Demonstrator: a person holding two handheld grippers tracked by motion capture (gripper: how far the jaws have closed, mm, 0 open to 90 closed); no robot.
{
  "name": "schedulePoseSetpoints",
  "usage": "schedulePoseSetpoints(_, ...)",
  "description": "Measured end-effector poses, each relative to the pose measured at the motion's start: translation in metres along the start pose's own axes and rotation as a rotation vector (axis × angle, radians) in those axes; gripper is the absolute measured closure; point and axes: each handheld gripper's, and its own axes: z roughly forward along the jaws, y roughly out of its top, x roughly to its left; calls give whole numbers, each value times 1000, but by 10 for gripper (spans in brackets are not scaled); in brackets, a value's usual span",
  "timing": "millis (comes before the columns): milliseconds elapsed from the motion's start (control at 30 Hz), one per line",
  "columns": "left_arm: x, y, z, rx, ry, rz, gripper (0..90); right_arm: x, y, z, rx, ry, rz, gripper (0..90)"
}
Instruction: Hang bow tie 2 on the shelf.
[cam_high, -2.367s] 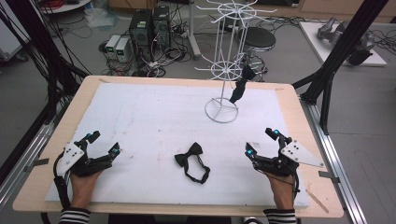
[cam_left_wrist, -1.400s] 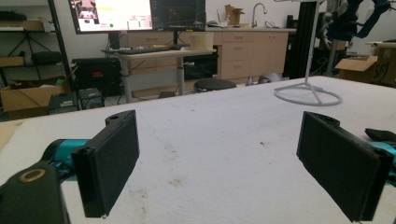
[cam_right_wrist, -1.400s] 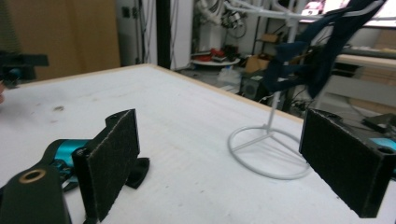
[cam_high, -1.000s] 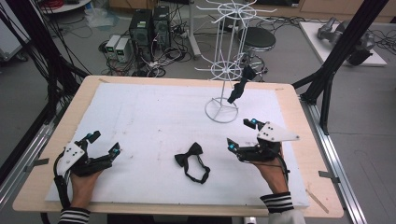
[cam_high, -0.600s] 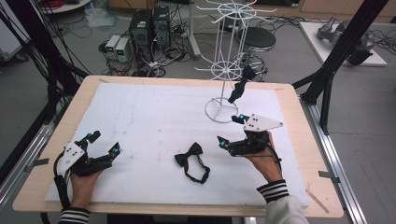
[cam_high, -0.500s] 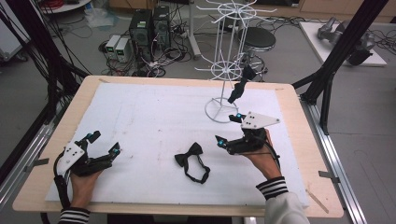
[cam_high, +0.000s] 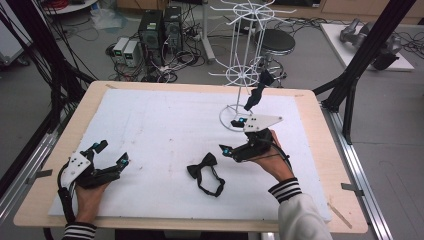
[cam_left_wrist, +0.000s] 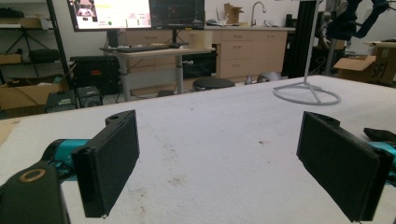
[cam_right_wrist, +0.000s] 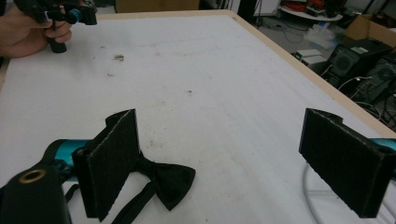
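Observation:
A black bow tie (cam_high: 202, 166) with its strap looped toward me lies on the white mat (cam_high: 165, 125), front middle. My right gripper (cam_high: 231, 136) hovers just right of it, open and pointing left, held by a hand in a striped cuff. In the right gripper view the bow tie (cam_right_wrist: 169, 180) lies by the left jaw, with nothing between the jaws of that gripper (cam_right_wrist: 223, 154). My left gripper (cam_high: 111, 153) rests open at the front left, far from the tie. Its own view shows the open left gripper (cam_left_wrist: 231, 161) over bare mat.
A white wire rack (cam_high: 243, 75) stands at the back right on a ring base (cam_high: 226, 120), just behind the right gripper, with a dark item (cam_high: 255, 96) hanging from it. The ring base (cam_left_wrist: 306, 93) lies ahead in the left gripper view. Wooden table edges (cam_high: 200, 86) surround the mat.
The right gripper has moved from the front right corner leftward and away from me, turning to face the bow tie. The left gripper and the bow tie have stayed put.

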Motion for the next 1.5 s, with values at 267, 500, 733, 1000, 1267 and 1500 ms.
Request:
schedulePoseSetpoints(267,0,0,0,3,-1,1,134,-5,8,13,41,50,-42,117)
schedulePoseSetpoints(500,0,0,0,3,-2,1,134,-9,15,23,67,91,-62,117)
schedulePoseSetpoints(733,0,0,0,3,-1,0,134,-8,15,34,105,128,-76,117)
schedulePoseSetpoints(1000,0,0,0,2,-2,-3,134,-6,17,49,178,193,-118,117)
schedulePoseSetpoints(1267,0,0,0,2,-1,-2,134,-4,18,68,243,268,-136,118)
schedulePoseSetpoints(1500,0,0,0,3,0,-1,135,2,10,85,390,353,-170,118)
